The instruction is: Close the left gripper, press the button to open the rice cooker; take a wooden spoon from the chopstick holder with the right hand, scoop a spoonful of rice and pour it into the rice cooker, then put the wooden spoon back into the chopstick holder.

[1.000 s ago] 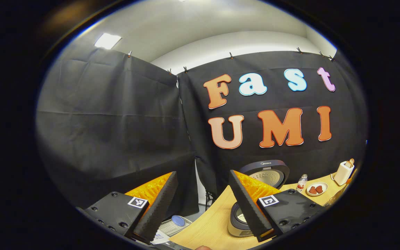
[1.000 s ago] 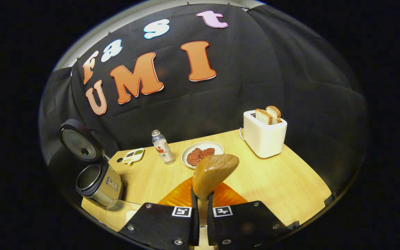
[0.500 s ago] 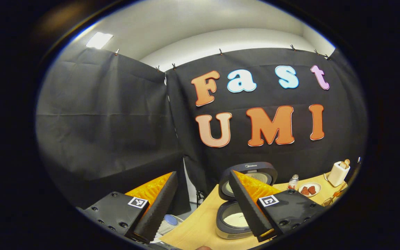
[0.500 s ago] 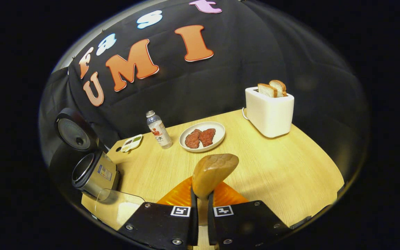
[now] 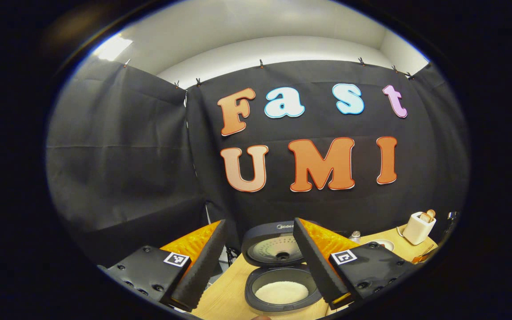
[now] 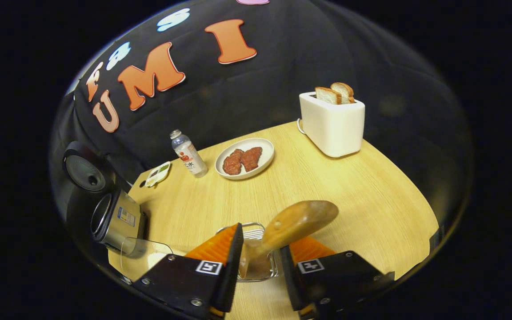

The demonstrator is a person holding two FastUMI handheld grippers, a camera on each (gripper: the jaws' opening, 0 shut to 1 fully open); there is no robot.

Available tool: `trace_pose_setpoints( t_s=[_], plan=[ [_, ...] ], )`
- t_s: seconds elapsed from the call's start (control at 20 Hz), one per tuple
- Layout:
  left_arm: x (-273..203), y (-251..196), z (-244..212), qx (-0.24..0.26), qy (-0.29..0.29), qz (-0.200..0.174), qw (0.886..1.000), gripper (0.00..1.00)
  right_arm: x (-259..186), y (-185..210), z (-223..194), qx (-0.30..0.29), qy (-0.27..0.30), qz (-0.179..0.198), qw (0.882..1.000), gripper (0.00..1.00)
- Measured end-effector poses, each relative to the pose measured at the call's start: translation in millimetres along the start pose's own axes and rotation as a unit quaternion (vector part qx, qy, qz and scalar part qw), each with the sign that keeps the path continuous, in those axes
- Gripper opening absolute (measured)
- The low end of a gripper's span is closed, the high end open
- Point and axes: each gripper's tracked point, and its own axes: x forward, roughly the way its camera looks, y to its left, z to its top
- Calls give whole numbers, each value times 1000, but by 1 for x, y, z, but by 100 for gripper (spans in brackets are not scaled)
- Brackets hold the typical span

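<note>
Left tool (image 5: 256, 266) spread over open rice cooker (image 5: 281, 284), right tool (image 6: 258, 266) parted, wooden spoon (image 6: 291, 226) loose between.

A wooden table (image 6: 327, 186) holds a rice cooker (image 6: 116, 220), a bottle (image 6: 188, 153), a plate (image 6: 265, 162) of meat, a white toaster (image 6: 332, 124), and maybe a small sauce tray (image 6: 158, 174).

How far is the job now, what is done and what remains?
Almost finished. The rice cooker stands open with rice inside. The wooden spoon stands in the chopstick holder, between the open fingers of the right gripper. What remains is drawing that gripper away.
</note>
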Motion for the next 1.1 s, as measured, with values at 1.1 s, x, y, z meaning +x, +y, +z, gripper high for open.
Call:
trace_pose_setpoints(
  t_s=[1.1],
  plan=[
    [183,-55,-124,-39,348,-53,935,99,-150,5,86,-32,-118,-26,992,88]
  ],
)
